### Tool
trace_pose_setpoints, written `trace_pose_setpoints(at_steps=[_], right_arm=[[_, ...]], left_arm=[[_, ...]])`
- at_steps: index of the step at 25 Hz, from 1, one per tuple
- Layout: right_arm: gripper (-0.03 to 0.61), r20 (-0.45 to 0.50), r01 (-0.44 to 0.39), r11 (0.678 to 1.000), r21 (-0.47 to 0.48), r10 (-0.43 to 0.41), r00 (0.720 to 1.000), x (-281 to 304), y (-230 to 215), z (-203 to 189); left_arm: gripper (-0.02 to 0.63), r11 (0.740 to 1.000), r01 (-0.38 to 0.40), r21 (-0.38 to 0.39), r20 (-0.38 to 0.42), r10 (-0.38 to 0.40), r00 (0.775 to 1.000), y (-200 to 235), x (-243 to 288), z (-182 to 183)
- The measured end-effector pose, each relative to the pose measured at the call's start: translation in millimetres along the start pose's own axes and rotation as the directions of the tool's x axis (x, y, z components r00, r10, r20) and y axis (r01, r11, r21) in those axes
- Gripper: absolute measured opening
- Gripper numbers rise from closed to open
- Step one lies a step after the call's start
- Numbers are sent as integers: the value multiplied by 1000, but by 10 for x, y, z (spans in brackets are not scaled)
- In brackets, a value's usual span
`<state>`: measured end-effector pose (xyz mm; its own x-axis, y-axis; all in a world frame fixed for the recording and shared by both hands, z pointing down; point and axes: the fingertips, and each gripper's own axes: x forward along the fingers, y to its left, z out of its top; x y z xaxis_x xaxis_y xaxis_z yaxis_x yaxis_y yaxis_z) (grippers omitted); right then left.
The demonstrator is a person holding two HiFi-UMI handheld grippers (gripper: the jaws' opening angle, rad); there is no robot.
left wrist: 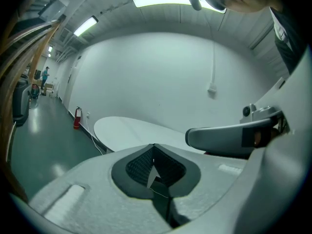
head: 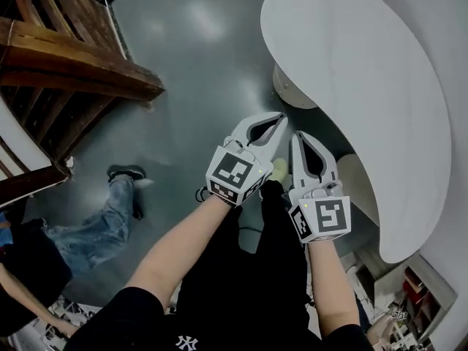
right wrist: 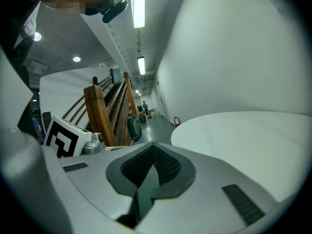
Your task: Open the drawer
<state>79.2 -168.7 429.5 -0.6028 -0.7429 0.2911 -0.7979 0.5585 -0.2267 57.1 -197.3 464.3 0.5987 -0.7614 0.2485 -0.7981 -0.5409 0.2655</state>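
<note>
Holding both tools out ahead of the body, the person has the left claw (head: 280, 120) and the right claw (head: 300, 139) side by side, nearly touching, tips aimed toward the edge of the curved white worktop (head: 365, 86). Each gripper view shows its jaws closed tip to tip with nothing between them, so both are empty. I'd judge that's simply a carrying posture, jaws together because nothing within reach wants taking hold of. Below them is only the dark glossy floor (head: 197, 64) and the person's own dark clothing (head: 248, 269).

The drawer is nowhere I can make out. The worktop shows a bare top and a pale pedestal (head: 292, 90) beneath its rim, with no front or handle. Low down at the right there's some cluttered shelving (head: 409, 295), too small to tell whether a drawer is among it. So the task looks not yet begun: the drawer must first be found and faced, and one claw will need to spread before it can hook or pinch a handle.

Off to the left a wooden staircase (head: 73, 72) rises, and someone's leg in jeans (head: 102, 221) stretches across the floor near it, well apart from the claws. That's worth minding if the approach swings that way.
</note>
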Motion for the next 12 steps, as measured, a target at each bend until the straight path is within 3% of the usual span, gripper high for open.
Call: trace_pose_setpoints(at_steps=[7,12], right_arm=[[14,-7,28,999,45,-28,1000,504,-349,-1037],[13,11,52,996,74,-53,999,763,-604,-1509]], left_arm=[[8,999,6,54,-8,-6,1000,521,773,-1036],[11,997,12,80,-1,-12,1000,799,1217,-1494]])
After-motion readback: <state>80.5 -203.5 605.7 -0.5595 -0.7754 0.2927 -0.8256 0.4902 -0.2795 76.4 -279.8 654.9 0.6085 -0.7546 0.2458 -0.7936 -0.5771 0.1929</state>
